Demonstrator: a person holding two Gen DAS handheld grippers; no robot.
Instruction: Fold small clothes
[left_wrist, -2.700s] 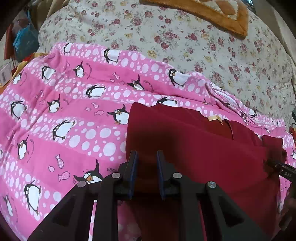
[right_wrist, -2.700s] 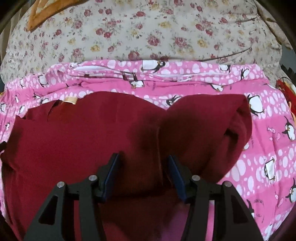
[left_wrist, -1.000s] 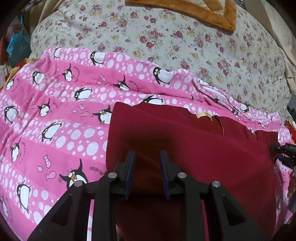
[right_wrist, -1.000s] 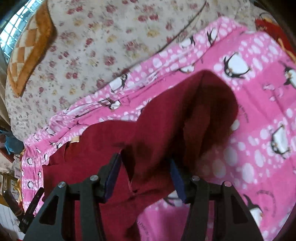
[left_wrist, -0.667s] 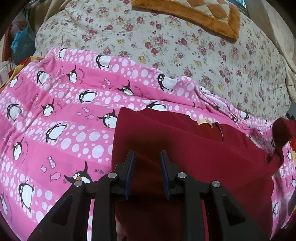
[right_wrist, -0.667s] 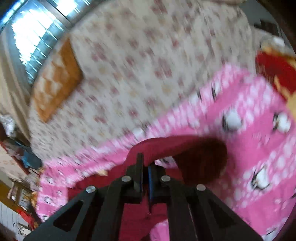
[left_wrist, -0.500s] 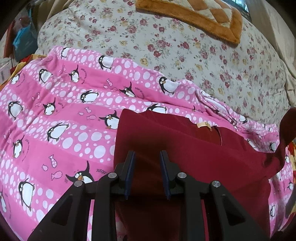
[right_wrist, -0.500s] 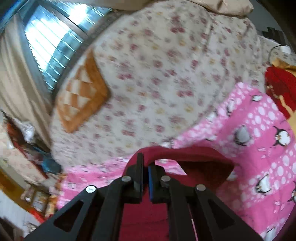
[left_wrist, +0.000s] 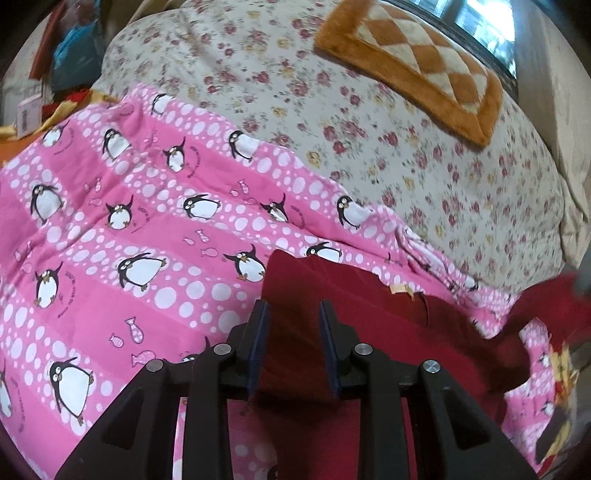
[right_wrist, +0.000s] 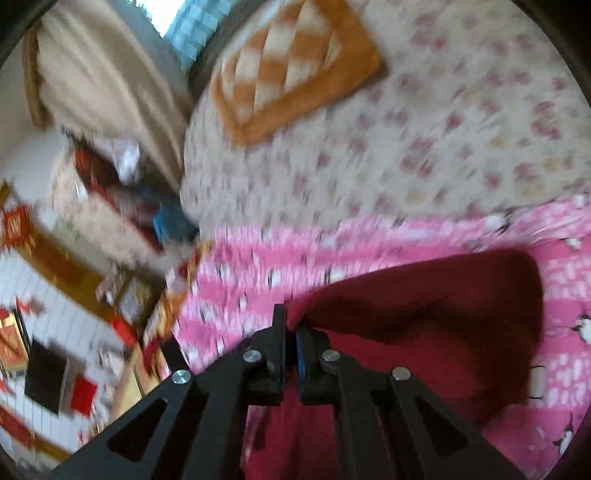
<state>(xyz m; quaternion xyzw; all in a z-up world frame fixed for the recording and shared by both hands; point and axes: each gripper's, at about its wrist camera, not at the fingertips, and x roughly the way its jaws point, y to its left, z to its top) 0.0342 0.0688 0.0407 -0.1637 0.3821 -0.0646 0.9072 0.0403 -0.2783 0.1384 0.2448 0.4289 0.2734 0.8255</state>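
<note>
**Right gripper lifts one side of the red garment**

In the right wrist view, the right gripper (right_wrist: 290, 334) is clenched on a fold of the dark red garment (right_wrist: 443, 332). The cloth hangs from the tips and spreads to the lower right of the frame, over the pink penguin blanket (right_wrist: 258, 266). This view is blurred.

In the left wrist view, the left gripper (left_wrist: 293, 347) is released: its jaws stand apart above the garment (left_wrist: 369, 332), and the pads do not press on it. The garment lies in the lower centre and lower right of the frame, on the pink blanket (left_wrist: 129, 221). Its right part rises toward the right edge. Behind, in the upper frame, are a floral quilt (left_wrist: 406, 147) and an orange checked cushion (left_wrist: 413, 59).
</note>
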